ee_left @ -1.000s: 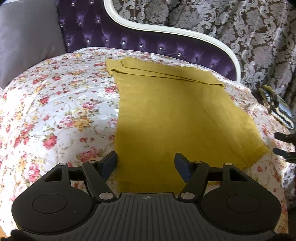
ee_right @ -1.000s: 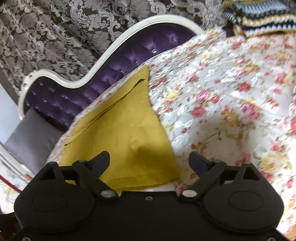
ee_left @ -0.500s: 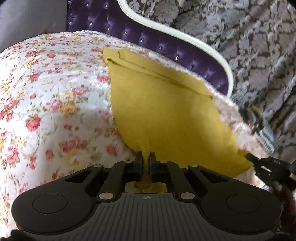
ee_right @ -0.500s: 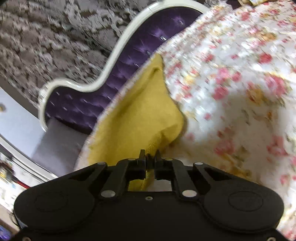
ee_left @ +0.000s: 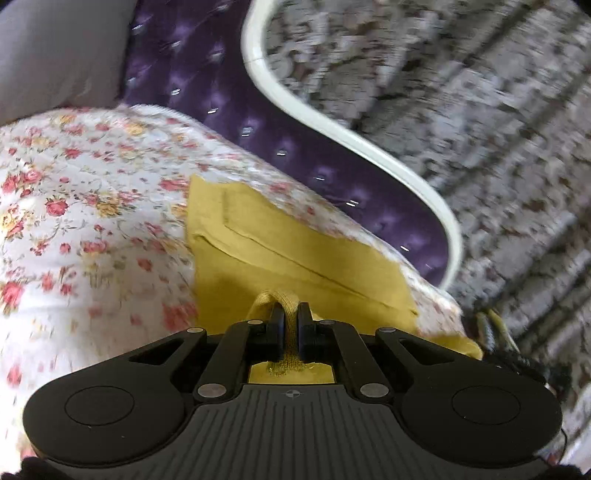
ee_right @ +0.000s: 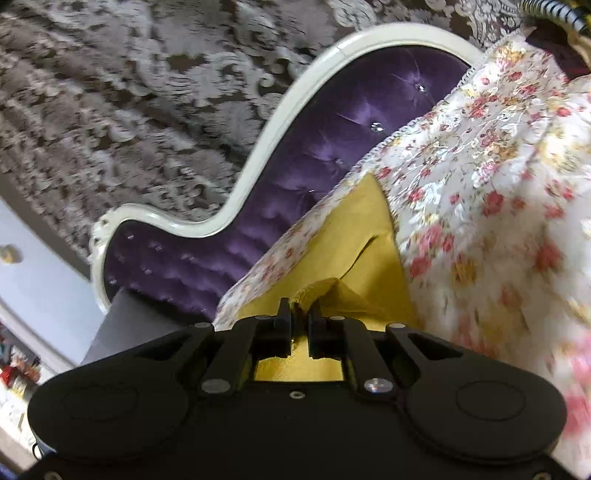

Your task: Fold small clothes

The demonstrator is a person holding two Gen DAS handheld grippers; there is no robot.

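A mustard-yellow garment lies on a floral bedspread. Its far end lies flat near the headboard; its near end is lifted. My left gripper is shut on a pinched fold of the garment's near edge. My right gripper is shut on another part of the near edge, and the yellow cloth rises from the bed to its jaws. The cloth under both grippers is hidden by their bodies.
A purple tufted headboard with a white curved frame stands behind the bed. Patterned grey curtains hang beyond it. A grey pillow sits at the far left. A striped knit item lies at the bed's far right.
Both grippers went from open around the garment's near edge to shut on it. They have since lifted the edge and carried it toward the headboard, so less flat cloth shows.
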